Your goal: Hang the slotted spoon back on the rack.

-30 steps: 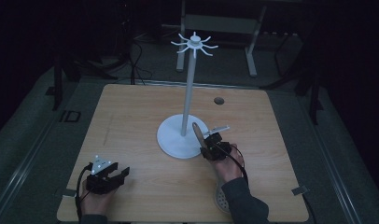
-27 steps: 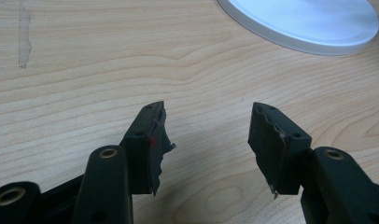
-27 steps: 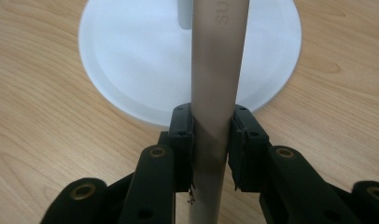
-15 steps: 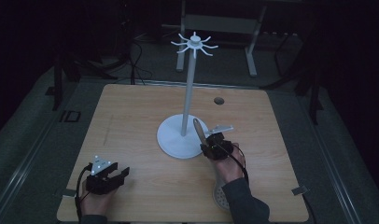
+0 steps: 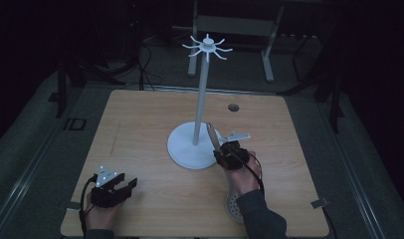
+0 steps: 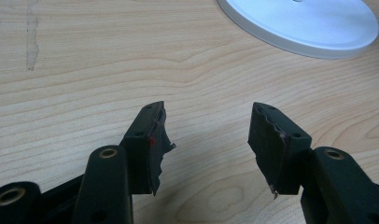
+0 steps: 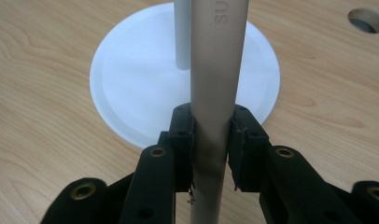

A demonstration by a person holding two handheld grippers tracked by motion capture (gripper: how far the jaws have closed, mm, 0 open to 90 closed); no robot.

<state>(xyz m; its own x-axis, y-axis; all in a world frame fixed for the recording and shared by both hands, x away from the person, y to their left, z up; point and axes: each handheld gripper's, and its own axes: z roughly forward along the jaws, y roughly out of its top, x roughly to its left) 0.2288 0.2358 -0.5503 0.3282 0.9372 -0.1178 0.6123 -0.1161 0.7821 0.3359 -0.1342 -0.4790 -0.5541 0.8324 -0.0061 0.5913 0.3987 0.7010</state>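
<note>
A white stand [image 5: 202, 99] with a round base [image 5: 187, 149] and a ring of hooks [image 5: 207, 47] on top rises mid-table. My right gripper [image 5: 221, 152] is at the base's right edge, shut on the beige handle [image 5: 210, 132] of a utensil whose perforated round head [image 5: 234, 208] lies by the person's forearm. In the right gripper view the pads clamp the handle [image 7: 215, 70], which points up in front of the base [image 7: 131, 79] and pole [image 7: 182, 32]. My left gripper [image 5: 126, 185] rests near the front left with its jaws apart and nothing between them [image 6: 206, 112].
A round cable hole [image 5: 233, 107] is in the table behind the stand, also at the top right of the right gripper view [image 7: 367, 18]. The stand's base [image 6: 309, 23] lies ahead of the left gripper. Bare wood [image 5: 135, 124] stretches left of the stand.
The free end of the utensil's handle has risen slightly beside the pole as the right hand tilted. The left gripper has stayed put.
</note>
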